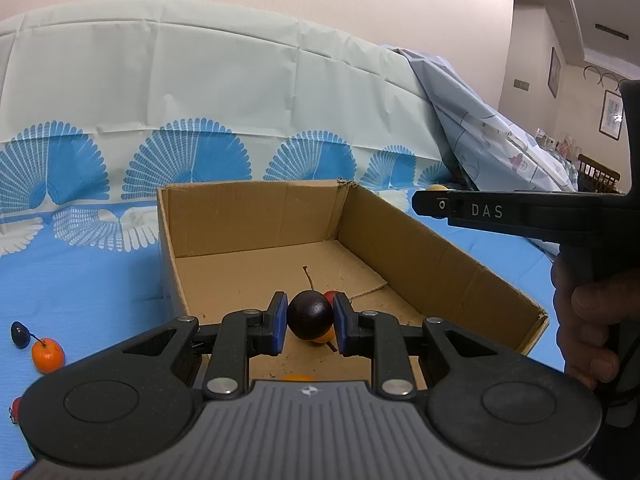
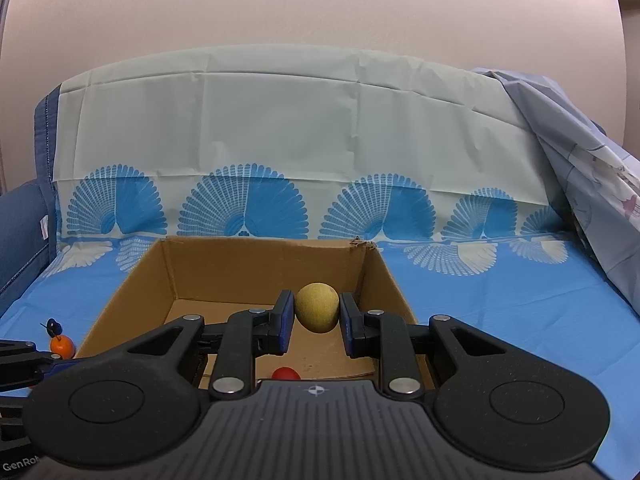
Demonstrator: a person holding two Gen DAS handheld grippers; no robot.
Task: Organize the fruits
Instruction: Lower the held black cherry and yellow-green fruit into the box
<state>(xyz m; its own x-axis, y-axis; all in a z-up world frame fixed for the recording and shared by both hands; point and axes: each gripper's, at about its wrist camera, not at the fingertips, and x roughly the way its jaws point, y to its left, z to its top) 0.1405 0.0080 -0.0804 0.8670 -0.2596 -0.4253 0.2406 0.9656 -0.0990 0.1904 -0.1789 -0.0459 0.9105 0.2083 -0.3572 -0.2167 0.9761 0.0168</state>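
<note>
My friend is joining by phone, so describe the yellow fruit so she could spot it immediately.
Find the open cardboard box on the blue patterned cloth. Above its floor, the right tool is shut on the yellow fruit, gripping it between blue pads. It is dull mustard, egg-shaped and matte, unlike the small glossy red fruit lying on the box floor below it.

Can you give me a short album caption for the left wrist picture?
Left claw holds a dark plum above the cardboard box.
</note>
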